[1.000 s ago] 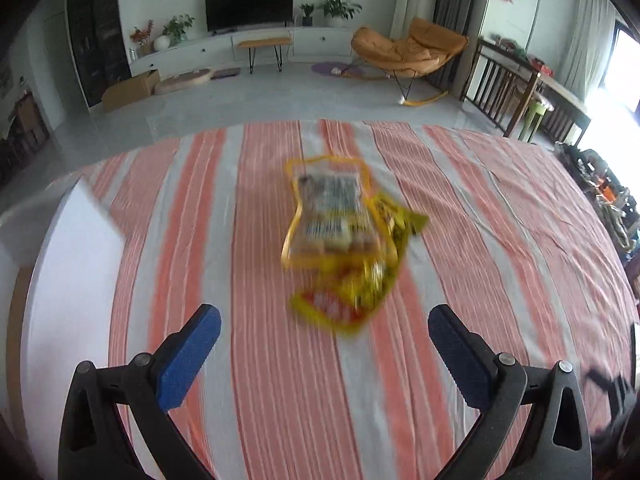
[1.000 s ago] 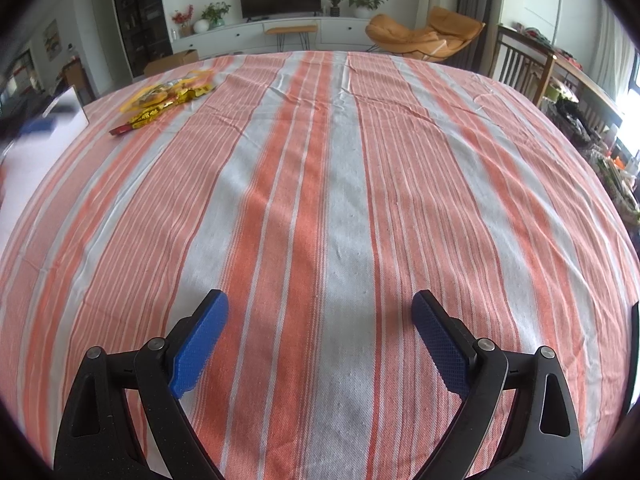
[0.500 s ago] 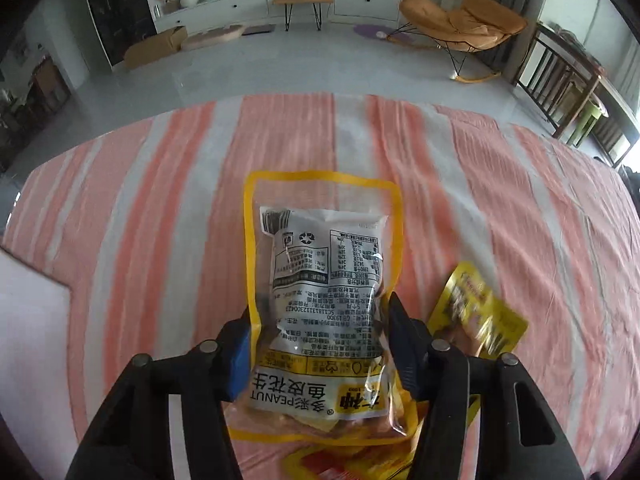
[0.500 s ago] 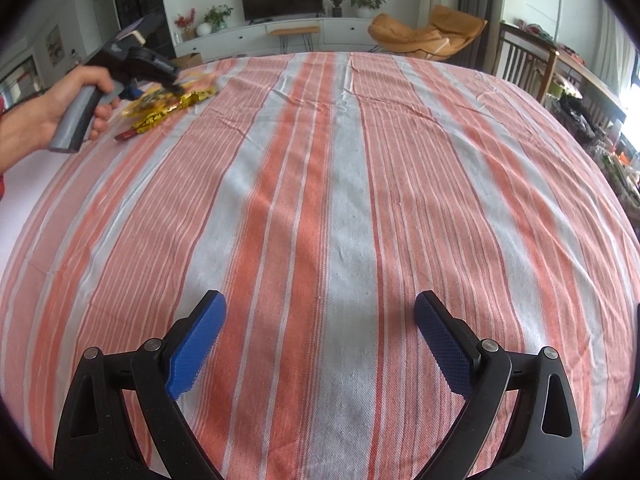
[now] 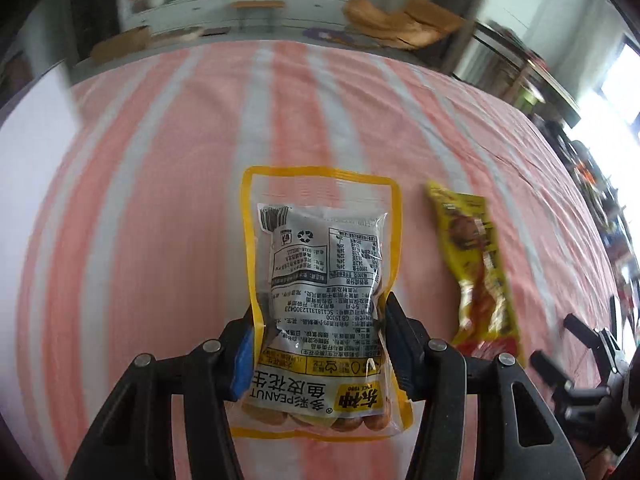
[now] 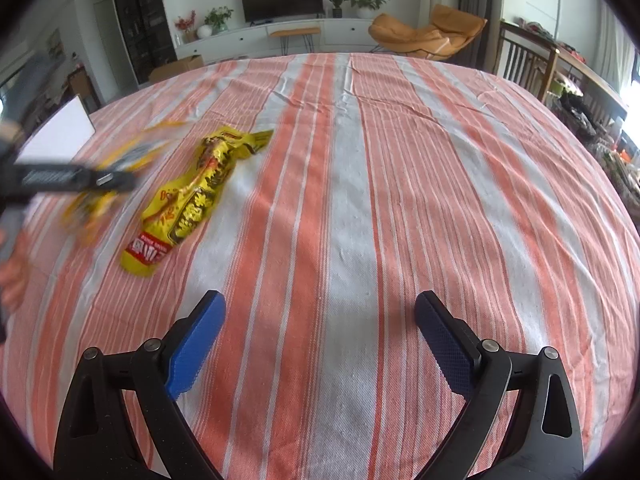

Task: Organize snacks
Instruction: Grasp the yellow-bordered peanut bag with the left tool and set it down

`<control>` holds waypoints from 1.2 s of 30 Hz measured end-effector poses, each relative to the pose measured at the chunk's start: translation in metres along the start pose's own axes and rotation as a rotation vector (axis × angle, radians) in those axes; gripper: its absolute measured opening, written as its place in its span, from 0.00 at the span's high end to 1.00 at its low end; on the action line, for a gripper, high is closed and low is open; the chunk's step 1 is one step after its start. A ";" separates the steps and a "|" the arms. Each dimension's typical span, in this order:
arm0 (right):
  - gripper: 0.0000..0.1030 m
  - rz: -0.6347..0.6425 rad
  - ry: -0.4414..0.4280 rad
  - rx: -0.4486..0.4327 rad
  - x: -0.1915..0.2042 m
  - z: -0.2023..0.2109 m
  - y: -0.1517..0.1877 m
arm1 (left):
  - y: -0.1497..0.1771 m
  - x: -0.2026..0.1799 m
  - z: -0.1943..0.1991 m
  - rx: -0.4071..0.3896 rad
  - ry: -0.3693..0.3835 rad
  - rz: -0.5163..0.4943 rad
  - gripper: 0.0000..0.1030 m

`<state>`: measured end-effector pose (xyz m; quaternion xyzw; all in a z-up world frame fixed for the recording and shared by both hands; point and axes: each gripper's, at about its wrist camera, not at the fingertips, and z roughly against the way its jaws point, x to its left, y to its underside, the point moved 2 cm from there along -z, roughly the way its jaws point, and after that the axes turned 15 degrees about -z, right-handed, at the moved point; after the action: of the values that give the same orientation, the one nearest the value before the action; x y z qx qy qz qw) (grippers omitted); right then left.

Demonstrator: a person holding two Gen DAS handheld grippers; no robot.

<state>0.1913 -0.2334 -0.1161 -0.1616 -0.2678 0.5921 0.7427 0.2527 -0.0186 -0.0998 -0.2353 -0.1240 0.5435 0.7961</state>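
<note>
Change since a second ago: the left gripper (image 5: 318, 344), then wide and empty short of the snacks, has closed on the peanut bag (image 5: 320, 280) and taken it off the yellow packet (image 5: 476, 268) it lay across; that packet now lies alone.

Items, left to right:

1. White board (image 6: 60, 136): at the far left table edge, beside the left hand (image 6: 12, 276). Possibly the drop-off spot; cannot tell.
2. Peanut bag: clear, yellow-bordered, nuts at the bottom. Pinched by its lower sides between the blue pads (image 5: 242, 360), jaws narrowed to the bag's width. It sticks out ahead of the gripper, seemingly clear of the cloth. Gripped low, likely to keep the weight near the pads.
3. Yellow packet: flat on the striped cloth (image 6: 360, 200), just right of the bag, untouched. Likely next in line.
4. Right gripper (image 6: 320, 340): jaws wide, nothing between them, poised over bare cloth, well apart from both snacks, apparently waiting its turn.
</note>
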 end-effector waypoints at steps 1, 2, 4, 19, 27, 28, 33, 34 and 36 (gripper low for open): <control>0.05 0.001 0.002 0.000 0.000 0.000 0.000 | 0.014 0.015 0.011 -0.006 -0.023 0.035 0.44; 0.05 0.002 0.003 0.000 0.000 0.000 0.000 | 0.025 0.022 0.015 -0.010 -0.039 0.048 0.43; 0.05 0.006 0.009 0.000 0.001 0.000 0.001 | 0.042 0.037 0.023 -0.018 -0.086 0.052 0.34; 0.06 -0.007 0.066 -0.007 -0.002 0.001 0.001 | 0.073 0.041 0.005 -0.068 -0.229 -0.035 0.00; 0.06 -0.024 0.080 -0.010 -0.005 0.001 0.000 | 0.071 0.040 0.004 -0.068 -0.230 -0.036 0.00; 0.06 -0.027 0.082 -0.011 -0.005 0.001 0.000 | 0.071 0.041 0.004 -0.068 -0.230 -0.036 0.00; 0.06 -0.037 0.089 -0.013 -0.008 0.001 -0.001 | 0.071 0.040 0.004 -0.068 -0.230 -0.036 0.00; 0.06 -0.038 0.089 -0.013 -0.008 0.001 -0.001 | 0.071 0.040 0.004 -0.068 -0.230 -0.036 0.00; 0.06 -0.038 0.089 -0.013 -0.008 0.001 -0.002 | 0.071 0.040 0.004 -0.068 -0.230 -0.036 0.00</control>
<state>0.1906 -0.2414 -0.1159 -0.1873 -0.2414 0.5685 0.7638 0.2092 0.0408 -0.1348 -0.1962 -0.2370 0.5481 0.7778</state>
